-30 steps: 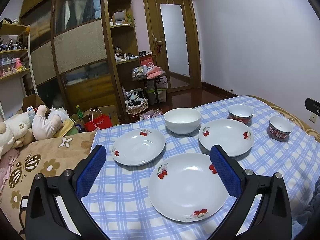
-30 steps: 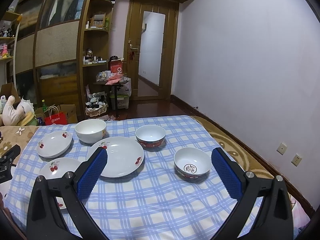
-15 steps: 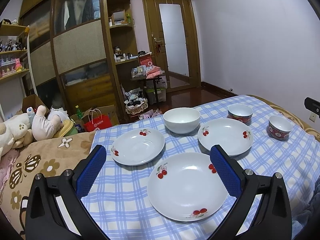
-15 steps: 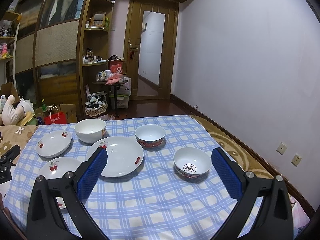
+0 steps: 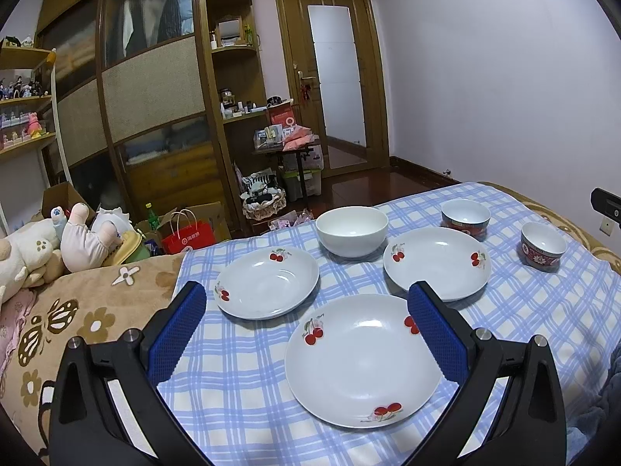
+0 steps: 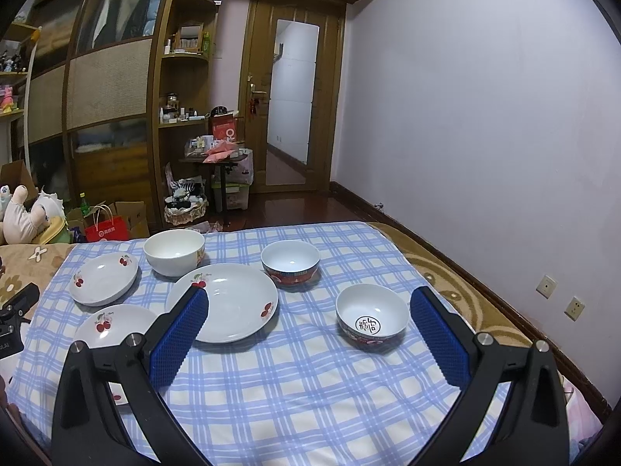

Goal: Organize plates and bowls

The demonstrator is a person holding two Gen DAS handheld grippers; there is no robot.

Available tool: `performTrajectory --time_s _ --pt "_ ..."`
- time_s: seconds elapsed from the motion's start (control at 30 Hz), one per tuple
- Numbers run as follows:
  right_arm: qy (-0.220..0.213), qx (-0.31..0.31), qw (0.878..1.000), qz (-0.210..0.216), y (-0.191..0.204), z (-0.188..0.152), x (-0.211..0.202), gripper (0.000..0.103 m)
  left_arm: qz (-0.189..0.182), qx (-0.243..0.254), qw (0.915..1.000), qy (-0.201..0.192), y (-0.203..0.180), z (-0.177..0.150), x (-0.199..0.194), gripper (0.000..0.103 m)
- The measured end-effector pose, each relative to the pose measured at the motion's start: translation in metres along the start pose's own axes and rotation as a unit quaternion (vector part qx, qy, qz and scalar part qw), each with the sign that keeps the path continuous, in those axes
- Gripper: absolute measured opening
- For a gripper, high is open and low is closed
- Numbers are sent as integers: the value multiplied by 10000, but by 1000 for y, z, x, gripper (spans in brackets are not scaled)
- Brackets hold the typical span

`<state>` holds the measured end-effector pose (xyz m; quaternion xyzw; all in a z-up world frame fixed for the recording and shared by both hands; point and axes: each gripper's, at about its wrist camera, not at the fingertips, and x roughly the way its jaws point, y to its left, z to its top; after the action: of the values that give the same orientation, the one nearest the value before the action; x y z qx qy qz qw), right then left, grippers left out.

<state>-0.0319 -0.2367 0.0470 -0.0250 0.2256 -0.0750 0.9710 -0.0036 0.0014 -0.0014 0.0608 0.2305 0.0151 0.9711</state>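
Three cherry plates (image 5: 363, 361) lie spread w/ three bowls (image 6: 372, 320) on the checked cloth (image 6: 291, 388): plates toward its left edge, bowls along far and right edges. Nothing stacked yet; probably approach stage. Left gripper (image 5: 306, 324) and right gripper (image 6: 308, 328) both gape wide, empty. Next: nip a plate rim, stack. Bedroom w/ wardrobe (image 5: 151, 89), door.
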Motion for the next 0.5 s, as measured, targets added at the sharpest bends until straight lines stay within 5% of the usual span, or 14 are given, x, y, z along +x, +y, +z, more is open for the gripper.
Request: performTrajectory --time_s 0.5 --pt "79 -282 9996 56 13 1 0 103 30 -104 9991 418 15 -1 14 102"
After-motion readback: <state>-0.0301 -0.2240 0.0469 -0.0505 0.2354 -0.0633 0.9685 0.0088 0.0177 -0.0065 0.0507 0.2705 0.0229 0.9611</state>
